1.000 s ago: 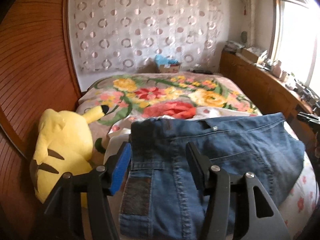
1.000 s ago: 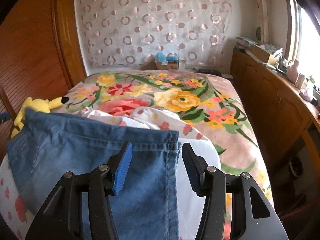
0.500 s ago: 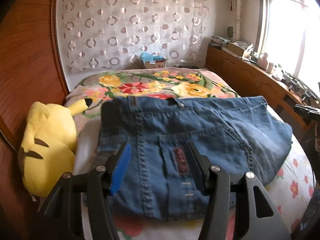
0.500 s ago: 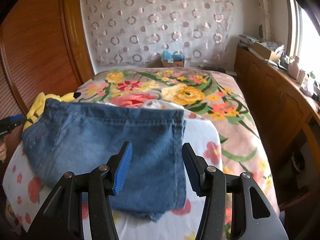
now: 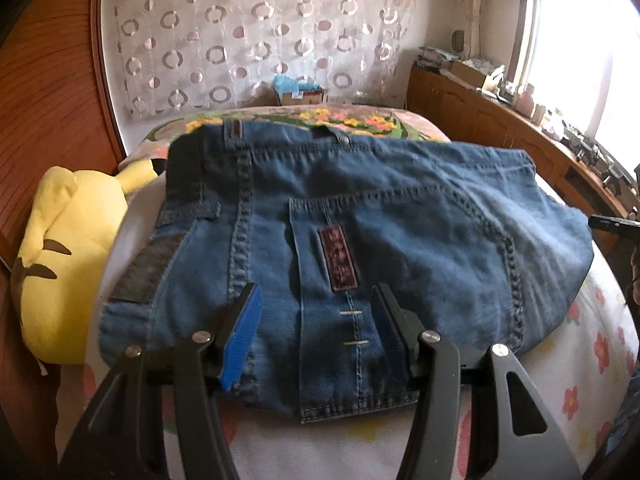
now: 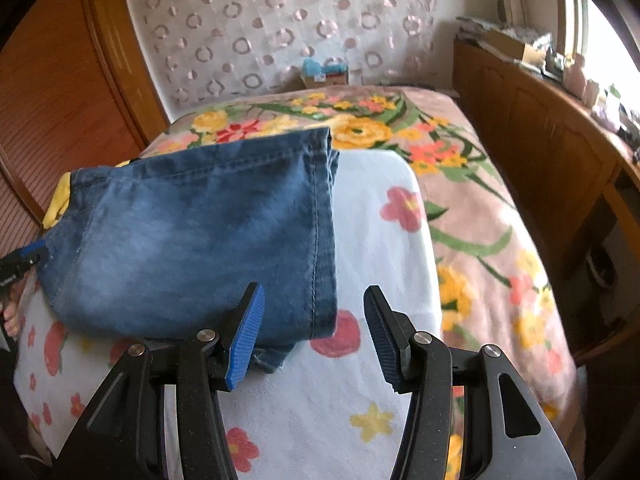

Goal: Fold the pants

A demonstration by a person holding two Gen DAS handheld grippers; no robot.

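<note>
Blue denim pants (image 5: 360, 240) lie folded in a compact stack on a white flowered sheet (image 5: 580, 360) on the bed. In the left wrist view the waistband and a back pocket with a dark red label face up. My left gripper (image 5: 316, 332) is open and empty, just above the pants' near edge. In the right wrist view the pants (image 6: 200, 240) show their folded leg end. My right gripper (image 6: 312, 332) is open and empty, over the near right corner of the pants.
A yellow plush toy (image 5: 68, 264) lies left of the pants by the wooden wall panel (image 5: 44, 100). A flowered blanket (image 6: 480, 220) covers the far bed. A wooden cabinet (image 6: 540, 140) with clutter runs along the right. A small box (image 5: 298, 94) sits at the head.
Both grippers have pulled back and risen from the pants, staying open. The pants now lie flat and folded on the sheet, showing more of their top surface.
</note>
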